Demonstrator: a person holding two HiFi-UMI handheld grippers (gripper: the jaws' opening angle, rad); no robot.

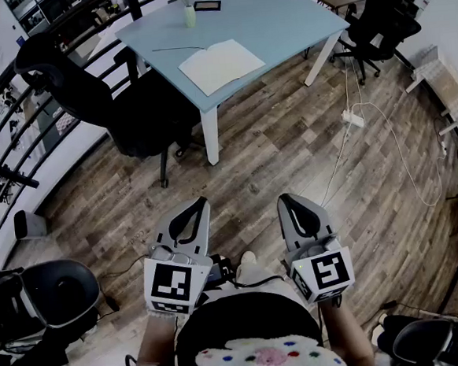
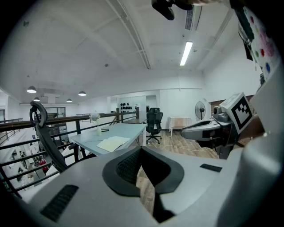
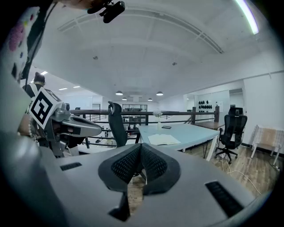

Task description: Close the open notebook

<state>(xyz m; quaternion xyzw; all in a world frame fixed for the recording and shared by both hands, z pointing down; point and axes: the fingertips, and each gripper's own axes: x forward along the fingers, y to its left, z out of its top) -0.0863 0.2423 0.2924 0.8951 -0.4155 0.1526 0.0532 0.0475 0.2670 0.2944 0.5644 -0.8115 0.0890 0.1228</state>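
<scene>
The open notebook (image 1: pixel 220 64) lies flat with its pale pages up, near the front edge of the light blue table (image 1: pixel 279 16), far ahead of me. The left gripper view shows the notebook (image 2: pixel 113 143) small on the table, and the right gripper view shows the notebook (image 3: pixel 163 139) in the distance too. My left gripper (image 1: pixel 197 204) and right gripper (image 1: pixel 287 201) are held side by side close to my body, over the wooden floor, well short of the table. Both have their jaws together with nothing between them, as the left gripper (image 2: pixel 141 150) and right gripper (image 3: pixel 141 146) show in their own views.
A black office chair (image 1: pixel 104 101) stands at the table's left front corner, and another chair (image 1: pixel 382 24) at the far right. A small vase (image 1: pixel 190 14) and a black flat device (image 1: pixel 207 5) sit on the table. A power strip (image 1: pixel 352 118) with cables lies on the floor; a railing (image 1: pixel 3 117) runs along the left.
</scene>
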